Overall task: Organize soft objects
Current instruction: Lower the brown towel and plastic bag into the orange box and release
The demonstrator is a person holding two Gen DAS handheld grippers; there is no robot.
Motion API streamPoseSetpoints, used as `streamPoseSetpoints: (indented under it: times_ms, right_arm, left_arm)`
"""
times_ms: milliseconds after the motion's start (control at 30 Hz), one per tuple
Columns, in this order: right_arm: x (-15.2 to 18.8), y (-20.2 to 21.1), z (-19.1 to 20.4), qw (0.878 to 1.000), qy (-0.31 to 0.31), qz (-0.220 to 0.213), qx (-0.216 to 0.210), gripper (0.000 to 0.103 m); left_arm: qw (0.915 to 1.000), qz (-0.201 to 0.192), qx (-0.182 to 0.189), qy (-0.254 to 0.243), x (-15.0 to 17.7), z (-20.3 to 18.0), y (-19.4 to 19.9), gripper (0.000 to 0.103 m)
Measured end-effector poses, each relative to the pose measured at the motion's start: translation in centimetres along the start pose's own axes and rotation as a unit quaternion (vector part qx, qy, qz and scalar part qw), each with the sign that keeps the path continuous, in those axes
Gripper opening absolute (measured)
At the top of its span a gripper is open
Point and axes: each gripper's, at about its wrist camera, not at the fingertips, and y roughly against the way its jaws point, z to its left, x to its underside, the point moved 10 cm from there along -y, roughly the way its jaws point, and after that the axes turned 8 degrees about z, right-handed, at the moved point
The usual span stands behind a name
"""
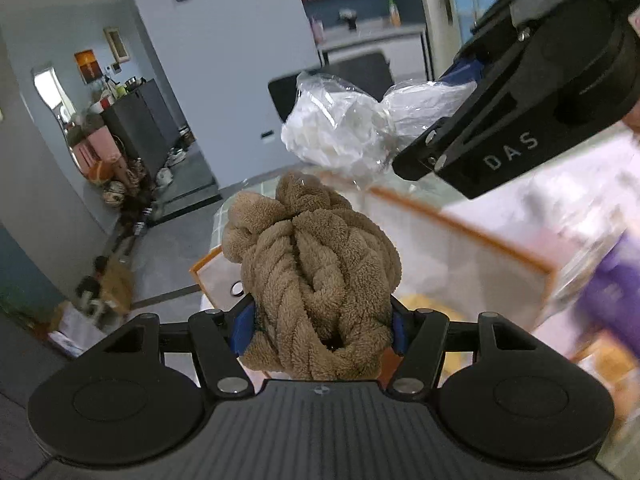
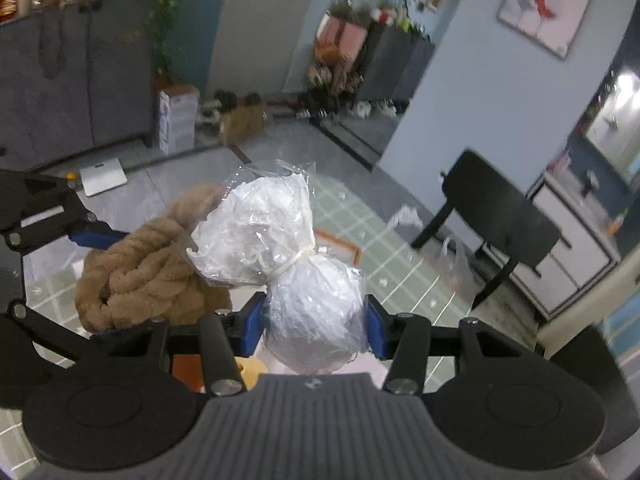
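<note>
Claws both clamped: left gripper (image 1: 323, 324) squeezes a brown twisted fleece bundle (image 1: 312, 276), right gripper (image 2: 316, 326) squeezes a clear bag of white stuffing (image 2: 316, 312) tied mid-length, held just beside it.

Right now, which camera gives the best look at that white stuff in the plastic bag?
The right wrist view: the plastic bag fills the centre, tied in the middle, its lower half gripped by the right claw. The left wrist view shows it farther off, partly hidden behind that claw.

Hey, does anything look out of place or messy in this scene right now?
Yes: crumpled white scraps lie scattered on the green checked floor near the black chair, like litter. The brown towel and white bagged bundle look securely gripped.
</note>
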Motion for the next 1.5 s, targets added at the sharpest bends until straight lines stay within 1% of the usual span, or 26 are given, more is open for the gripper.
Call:
streamPoseSetpoints:
  times_ms: [67,133,233,400,500,600,667,733,800,833,867,933,967,1100,1300,1500]
  right_arm:
    - [0.5,-2.2,0.3,1.0,-0.005,0.015,-0.003,0.051]
    - [1.0,-4.0,0.7,1.0,-0.008,0.029,-0.009,0.051]
    - [1.5,-6.3,1.2,0.999,-0.021,0.042,-0.028,0.051]
    - [2.5,-9.7,1.8,0.996,-0.042,0.067,-0.043,0.051]
    - [3.0,-11.6,2.3,0.994,-0.05,0.083,-0.05,0.051]
    - [3.4,-13.1,2.6,0.992,-0.06,0.094,-0.058,0.051]
    - [3.6,-14.1,3.0,0.991,-0.067,0.1,-0.063,0.051]
    - [4.1,-14.7,3.2,0.99,-0.064,0.108,-0.061,0.052]
    - [4.2,-14.9,3.5,0.992,-0.053,0.106,-0.051,0.053]
    - [4.2,-14.9,3.5,0.992,-0.051,0.107,-0.049,0.053]
    - [4.2,-14.9,3.7,0.992,-0.043,0.108,-0.044,0.054]
    - [4.3,-15.0,4.1,0.993,-0.027,0.112,-0.041,0.061]
    - [4.3,-15.0,4.3,0.993,-0.021,0.112,-0.041,0.062]
    - [4.3,-15.0,4.3,0.993,-0.026,0.107,-0.044,0.063]
    - [4.2,-14.2,3.9,0.993,-0.023,0.104,-0.043,0.064]
    - [3.6,-12.2,3.3,0.995,-0.025,0.093,-0.034,0.065]
  left_arm:
    - [0.9998,0.017,-0.005,-0.012,0.3,0.0,-1.9,0.072]
    - [0.9995,0.029,-0.003,-0.014,0.5,0.3,-3.0,0.072]
    - [0.9984,0.051,-0.005,-0.023,0.9,0.5,-4.7,0.072]
    - [0.9957,0.074,-0.017,-0.053,1.5,-0.1,-5.9,0.072]
    - [0.9931,0.095,-0.018,-0.067,2.1,-0.4,-7.0,0.072]
    - [0.9914,0.116,-0.015,-0.057,2.6,-0.3,-8.1,0.073]
    - [0.991,0.124,-0.012,-0.05,2.7,-0.4,-8.6,0.074]
    - [0.9901,0.13,-0.01,-0.053,3.0,-0.7,-8.9,0.074]
    - [0.9908,0.127,-0.004,-0.047,2.8,-0.6,-8.6,0.076]
    - [0.991,0.125,-0.004,-0.049,2.8,-0.4,-8.4,0.079]
    - [0.9906,0.126,-0.005,-0.053,2.9,-0.6,-8.4,0.079]
    - [0.9904,0.126,-0.002,-0.056,3.1,-0.8,-8.1,0.084]
    - [0.9907,0.124,-0.003,-0.055,3.0,-1.0,-8.0,0.085]
    - [0.9909,0.122,-0.004,-0.057,2.9,-1.1,-7.9,0.085]
    - [0.9922,0.117,0.01,-0.041,2.0,-1.2,-7.5,0.086]
    - [0.994,0.103,0.0,-0.038,1.3,-0.8,-5.7,0.087]
